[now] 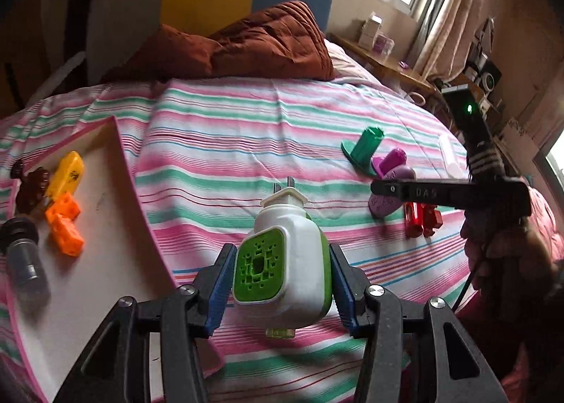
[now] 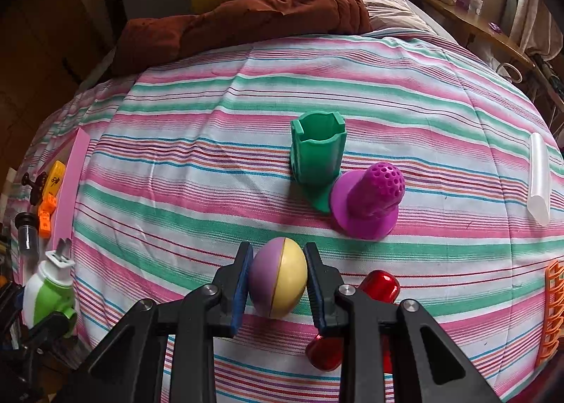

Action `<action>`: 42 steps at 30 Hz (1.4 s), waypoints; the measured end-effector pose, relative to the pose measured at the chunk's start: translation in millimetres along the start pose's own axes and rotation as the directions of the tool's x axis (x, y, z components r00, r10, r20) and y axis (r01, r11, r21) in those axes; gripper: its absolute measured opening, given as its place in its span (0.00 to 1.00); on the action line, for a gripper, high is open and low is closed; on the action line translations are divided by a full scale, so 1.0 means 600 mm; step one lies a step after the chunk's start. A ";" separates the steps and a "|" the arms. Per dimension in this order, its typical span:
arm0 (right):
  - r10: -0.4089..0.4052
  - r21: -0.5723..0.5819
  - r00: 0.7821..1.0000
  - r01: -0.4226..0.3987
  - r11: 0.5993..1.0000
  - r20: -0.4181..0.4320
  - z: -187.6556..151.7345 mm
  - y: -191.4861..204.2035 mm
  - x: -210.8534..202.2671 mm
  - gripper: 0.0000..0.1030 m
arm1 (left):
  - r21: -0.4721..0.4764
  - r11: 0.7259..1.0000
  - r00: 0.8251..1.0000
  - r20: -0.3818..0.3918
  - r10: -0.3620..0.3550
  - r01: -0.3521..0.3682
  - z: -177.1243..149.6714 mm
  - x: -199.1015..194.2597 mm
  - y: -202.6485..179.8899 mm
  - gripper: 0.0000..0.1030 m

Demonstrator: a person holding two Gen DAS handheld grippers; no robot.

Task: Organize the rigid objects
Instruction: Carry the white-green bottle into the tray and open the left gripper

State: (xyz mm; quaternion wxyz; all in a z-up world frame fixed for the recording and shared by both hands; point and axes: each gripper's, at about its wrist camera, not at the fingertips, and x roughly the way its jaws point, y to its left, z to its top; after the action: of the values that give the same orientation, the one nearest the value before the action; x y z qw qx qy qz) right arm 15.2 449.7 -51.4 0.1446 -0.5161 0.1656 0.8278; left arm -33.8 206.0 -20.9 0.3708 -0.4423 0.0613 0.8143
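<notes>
My left gripper [image 1: 282, 262] is shut on a white and green plug-in device [image 1: 282, 262], held above the striped bed beside a pink-rimmed tray [image 1: 116, 212]. The tray holds an orange block [image 1: 65, 226], a yellow piece [image 1: 67, 173], a brown figure [image 1: 31, 191] and a dark vial [image 1: 23, 255]. My right gripper [image 2: 278, 279] is shut on a purple and yellow egg [image 2: 278, 279]. A green holder [image 2: 317, 152], a magenta cone [image 2: 370, 202] and a red piece [image 2: 380, 285] lie around it on the bed.
A clear tube [image 2: 539, 181] lies at the right of the bed and an orange grid piece [image 2: 553, 315] at the right edge. A brown quilt [image 2: 275, 1] is heaped at the head of the bed. A wooden shelf [image 2: 469, 15] runs along the far right.
</notes>
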 end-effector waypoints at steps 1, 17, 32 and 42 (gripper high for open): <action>-0.004 -0.002 1.000 0.004 1.000 -0.008 -0.001 0.001 0.003 0.28 | -0.007 1.000 1.000 0.007 0.004 -0.004 0.001 -0.005 0.004 0.50; -0.053 -0.067 0.999 0.054 0.996 0.003 -0.007 0.018 0.007 0.28 | -0.300 0.953 0.996 0.059 0.068 -0.047 0.002 -0.068 0.178 0.50; -0.056 -0.084 0.998 0.057 0.995 0.009 -0.008 0.022 0.006 0.28 | -0.451 0.886 0.985 0.078 0.156 -0.104 0.068 -0.016 0.278 0.50; -0.058 -0.082 0.998 0.059 0.995 0.010 -0.008 0.024 0.006 0.28 | -0.445 0.879 0.982 -0.007 0.189 -0.172 0.109 0.072 0.303 0.50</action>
State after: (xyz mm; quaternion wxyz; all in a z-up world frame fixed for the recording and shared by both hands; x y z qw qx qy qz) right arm 11.4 434.7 -54.9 0.1481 -0.5232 0.1155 0.8313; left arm -211.8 127.3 -55.9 0.1839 -0.4926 -0.0918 0.8457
